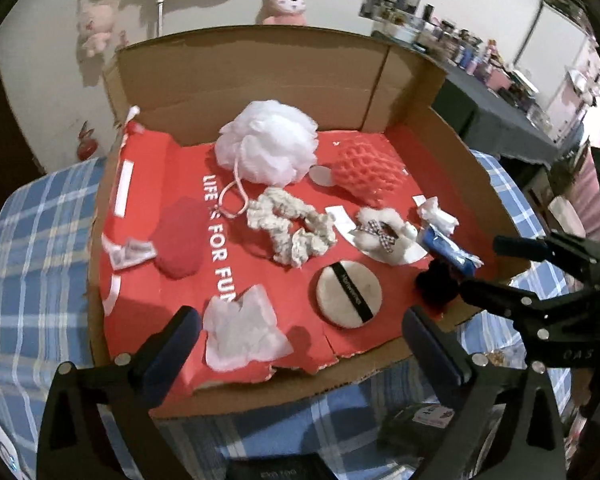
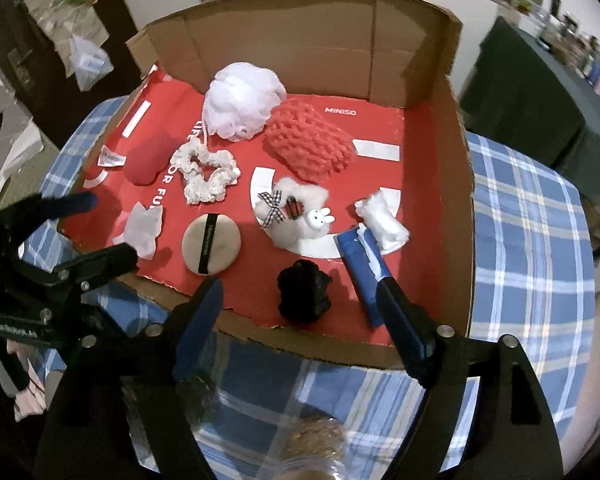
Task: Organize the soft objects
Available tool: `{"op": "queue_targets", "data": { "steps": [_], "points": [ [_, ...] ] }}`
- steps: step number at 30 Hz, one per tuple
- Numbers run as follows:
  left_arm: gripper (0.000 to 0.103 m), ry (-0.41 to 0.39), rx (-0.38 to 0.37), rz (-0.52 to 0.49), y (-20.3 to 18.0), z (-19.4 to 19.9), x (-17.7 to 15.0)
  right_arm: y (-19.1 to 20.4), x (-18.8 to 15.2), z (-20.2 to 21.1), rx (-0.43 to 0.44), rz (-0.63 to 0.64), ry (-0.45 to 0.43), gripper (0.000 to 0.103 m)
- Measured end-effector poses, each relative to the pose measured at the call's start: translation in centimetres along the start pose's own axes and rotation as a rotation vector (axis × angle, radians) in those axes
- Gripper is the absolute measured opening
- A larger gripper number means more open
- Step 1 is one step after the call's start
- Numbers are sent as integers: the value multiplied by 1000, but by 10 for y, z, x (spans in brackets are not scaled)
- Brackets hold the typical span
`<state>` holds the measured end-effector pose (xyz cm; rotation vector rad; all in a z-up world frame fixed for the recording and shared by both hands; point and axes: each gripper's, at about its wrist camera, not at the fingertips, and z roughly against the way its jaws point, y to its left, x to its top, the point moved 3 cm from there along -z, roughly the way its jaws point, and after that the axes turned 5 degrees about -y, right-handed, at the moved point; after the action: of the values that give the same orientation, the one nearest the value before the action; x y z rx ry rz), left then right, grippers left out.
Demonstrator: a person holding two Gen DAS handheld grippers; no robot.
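An open cardboard box [image 1: 236, 72] lined with red paper holds soft things: a white bath pouf [image 1: 266, 142], a red foam net [image 1: 368, 170], a cream scrunchie [image 1: 292, 226], a red sponge [image 1: 180, 236], a round powder puff [image 1: 348, 294], a white tissue [image 1: 240, 330], a fluffy white hair piece [image 1: 384, 234], a blue packet [image 1: 448, 248] and a black scrunchie [image 1: 438, 284]. My left gripper [image 1: 302, 344] is open and empty at the box's near edge. My right gripper [image 2: 300, 316] is open and empty, just before the black scrunchie [image 2: 304, 292], and it also shows in the left wrist view [image 1: 496, 264].
The box sits on a blue plaid cloth [image 2: 532, 216]. Pink plush toys [image 1: 286, 4] hang on the wall behind. A dark cluttered table [image 1: 500, 96] stands at the back right. A white wad [image 2: 382, 220] lies beside the blue packet [image 2: 362, 272].
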<state>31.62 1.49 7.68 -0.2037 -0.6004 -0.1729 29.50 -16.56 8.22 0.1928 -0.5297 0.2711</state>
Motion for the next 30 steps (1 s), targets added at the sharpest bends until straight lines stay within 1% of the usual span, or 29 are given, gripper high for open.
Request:
{"op": "queue_targets", "data": {
  "steps": [4,9,13,16,19,22,30],
  "points": [
    [103,4,17,24,-3,0,-6,-2,-5,-4,-16,-47,3,79],
    [103,10,70,32,-4,-5,-14,-5,-9,-9,-38,-71,-5,79],
    [103,28,71,76,2,-14,-19,-6,-11,-12,-41,-85,-7,79],
    [103,28,91,90,6,-16,-20,-6,-12,-15,-48,-88,-4,79],
    [103,31,101,97,10,-19,-22,-5,-14,-19,-45,-90,2,79],
    [103,35,96,100,10,-20,-22,-5,-15,-21,-53,-92,4,79],
    [103,22,116,82,7,-19,-22,-12,-17,-22,-58,-130,9,79]
  ]
}}
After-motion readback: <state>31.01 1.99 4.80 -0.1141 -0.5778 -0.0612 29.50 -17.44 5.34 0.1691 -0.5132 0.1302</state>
